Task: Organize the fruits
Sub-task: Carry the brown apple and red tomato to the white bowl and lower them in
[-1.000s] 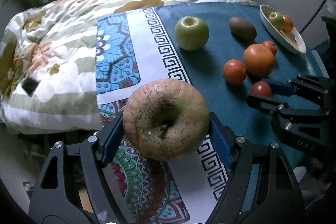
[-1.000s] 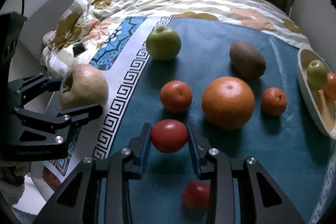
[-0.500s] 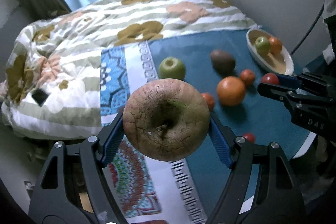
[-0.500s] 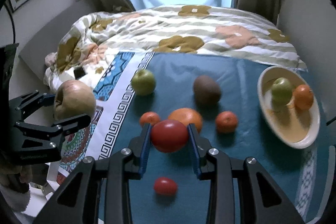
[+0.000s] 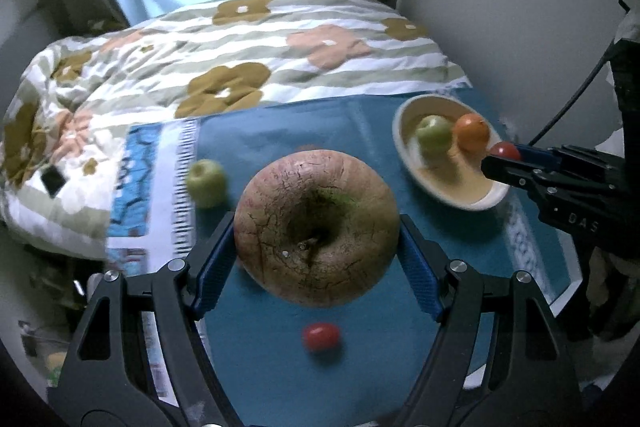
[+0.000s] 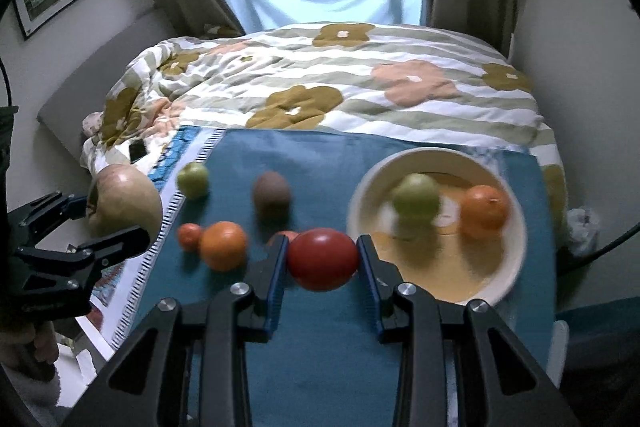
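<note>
A flowered, striped duvet [image 6: 340,87] covered the far half of the bed, and in front of it lay a teal cloth [image 6: 320,347] with a patterned white and blue border on its left side. On the right part of that cloth stood a cream bowl [image 6: 516,259], which held a small green apple [image 6: 416,199] and an orange fruit [image 6: 484,211] side by side. The left gripper [image 5: 316,251] was clenched on a large russet apple [image 5: 316,231], cracked and brownish with its stem hollow facing the camera, lifted clear above the cloth; its blue pads [image 5: 212,267] pressed both flanks. The right gripper [image 6: 322,267] was clamped on a red tomato [image 6: 322,259], raised just left of the bowl's near rim; from the left wrist view the tomato sat at the bowl's right edge. Loose on the cloth, well apart from the bowl, lay an orange [image 6: 223,245], a brown kiwi [image 6: 272,193] behind it, another green apple [image 6: 193,179] near the border, and a small mandarin [image 6: 189,235] touching the orange's left side. A second orange-red fruit showed partly behind the right gripper's left finger, too hidden to identify. A smaller red tomato [image 5: 321,335] rested on the cloth below the held apple.
</note>
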